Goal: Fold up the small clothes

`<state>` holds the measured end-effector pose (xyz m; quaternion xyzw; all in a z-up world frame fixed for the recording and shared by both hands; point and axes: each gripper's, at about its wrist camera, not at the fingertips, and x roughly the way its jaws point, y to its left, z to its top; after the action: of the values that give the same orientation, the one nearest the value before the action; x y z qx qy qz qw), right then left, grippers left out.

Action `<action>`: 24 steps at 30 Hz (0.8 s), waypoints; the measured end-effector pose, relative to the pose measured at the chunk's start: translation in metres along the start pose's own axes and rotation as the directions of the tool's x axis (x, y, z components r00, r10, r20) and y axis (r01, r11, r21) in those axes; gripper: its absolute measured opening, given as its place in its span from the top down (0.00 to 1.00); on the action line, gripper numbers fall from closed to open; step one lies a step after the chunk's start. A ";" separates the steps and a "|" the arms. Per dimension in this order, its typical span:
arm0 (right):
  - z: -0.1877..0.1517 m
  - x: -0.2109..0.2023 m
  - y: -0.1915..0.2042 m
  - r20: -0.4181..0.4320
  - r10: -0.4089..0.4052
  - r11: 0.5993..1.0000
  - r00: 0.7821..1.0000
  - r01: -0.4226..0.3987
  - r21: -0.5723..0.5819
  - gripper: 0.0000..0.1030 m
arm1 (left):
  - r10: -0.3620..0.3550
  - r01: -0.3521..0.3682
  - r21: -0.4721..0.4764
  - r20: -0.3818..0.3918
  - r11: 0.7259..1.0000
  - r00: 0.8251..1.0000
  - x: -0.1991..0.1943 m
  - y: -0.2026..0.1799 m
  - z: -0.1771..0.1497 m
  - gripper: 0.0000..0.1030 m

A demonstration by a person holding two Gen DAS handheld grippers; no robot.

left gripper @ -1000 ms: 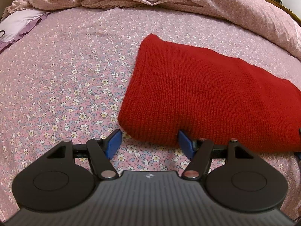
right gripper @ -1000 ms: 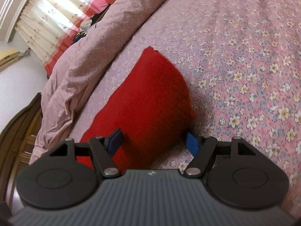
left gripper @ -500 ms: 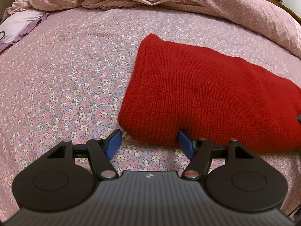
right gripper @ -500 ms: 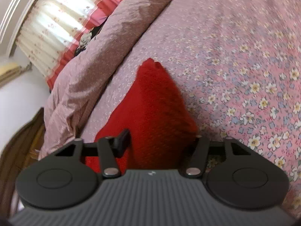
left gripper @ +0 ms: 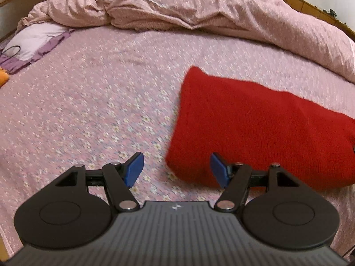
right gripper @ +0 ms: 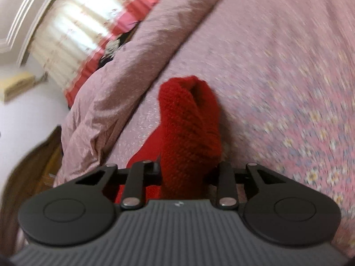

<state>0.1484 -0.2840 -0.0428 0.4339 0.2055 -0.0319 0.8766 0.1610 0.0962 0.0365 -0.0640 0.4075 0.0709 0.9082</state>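
A red knitted garment (left gripper: 255, 128) lies folded flat on the flowered pink bedsheet (left gripper: 99, 99). My left gripper (left gripper: 176, 169) hovers open over the garment's near left corner, which lies between the blue pads (left gripper: 134, 168) without touching them. In the right wrist view, my right gripper (right gripper: 184, 173) has its jaws closing on the garment's other end (right gripper: 188, 122). The knit is pinched and bunched into a raised ridge between them. The right pads are hidden by the cloth.
A crumpled pink duvet (left gripper: 199, 6) is heaped along the far side of the bed. A white and purple cloth (left gripper: 33, 37) lies at the far left edge. A curtain (right gripper: 73, 28) and the wooden bed frame (right gripper: 28, 166) show beyond the duvet.
The right jaws have closed in on the garment's end, bunching and raising it. The left gripper has risen a little, still open.
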 end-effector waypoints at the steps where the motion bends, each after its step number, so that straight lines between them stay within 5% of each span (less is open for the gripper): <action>1: 0.002 -0.002 0.007 0.004 0.001 0.999 1.000 -0.001 -0.033 0.71 | 0.006 -0.006 0.000 0.005 1.000 1.000 -0.001 0.002 0.002 0.31; 8: 0.009 -0.003 0.062 0.026 -0.009 0.964 1.000 0.016 -0.264 0.72 | 0.012 -0.012 -0.005 0.035 1.000 0.999 -0.010 0.022 0.014 0.31; 15: -0.004 -0.001 0.130 0.041 0.028 0.869 0.999 -0.004 -0.495 0.72 | 0.032 -0.033 0.010 0.062 0.999 0.998 -0.014 0.040 0.026 0.31; 24: -0.048 0.024 0.191 -0.075 0.080 0.791 0.994 -0.109 -0.602 0.72 | 0.053 -0.052 -0.058 0.030 0.997 0.998 -0.006 0.070 0.016 0.31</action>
<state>0.1995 -0.1252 0.0649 0.1416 0.2027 0.0893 0.9648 0.1562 0.1674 0.0476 -0.0780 0.3926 0.1073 0.9101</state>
